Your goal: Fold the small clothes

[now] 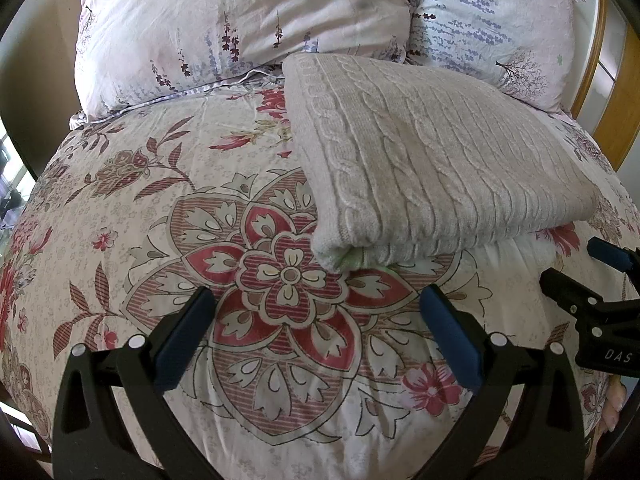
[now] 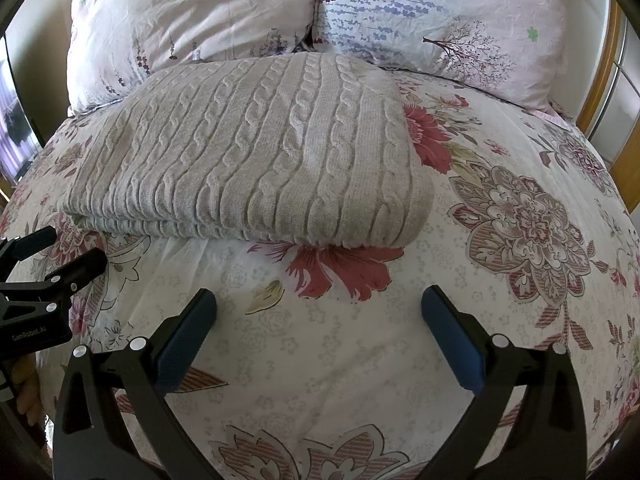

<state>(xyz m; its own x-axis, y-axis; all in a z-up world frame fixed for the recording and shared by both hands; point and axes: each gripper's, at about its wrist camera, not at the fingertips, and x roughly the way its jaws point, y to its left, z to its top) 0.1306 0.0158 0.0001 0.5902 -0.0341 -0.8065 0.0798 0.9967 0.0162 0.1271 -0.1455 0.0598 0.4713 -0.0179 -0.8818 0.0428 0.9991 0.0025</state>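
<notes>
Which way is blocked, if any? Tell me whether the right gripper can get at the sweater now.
Probably yes, none blocked. The right gripper is open, holding nothing, and the folded sweater lies just ahead of it on the quilt. Only bare quilt lies between. The left gripper sits off to the side.

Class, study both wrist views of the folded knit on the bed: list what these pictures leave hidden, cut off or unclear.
1. Inner layers of the cable-knit garment: the top fold covers them in both views, so its type is unclear.
2. Green-and-white fabric at the fold's near corner, left wrist view: mostly tucked inside.
3. Right gripper in the left wrist view: cut off by the frame edge.
4. Pillows: tops cropped.
</notes>
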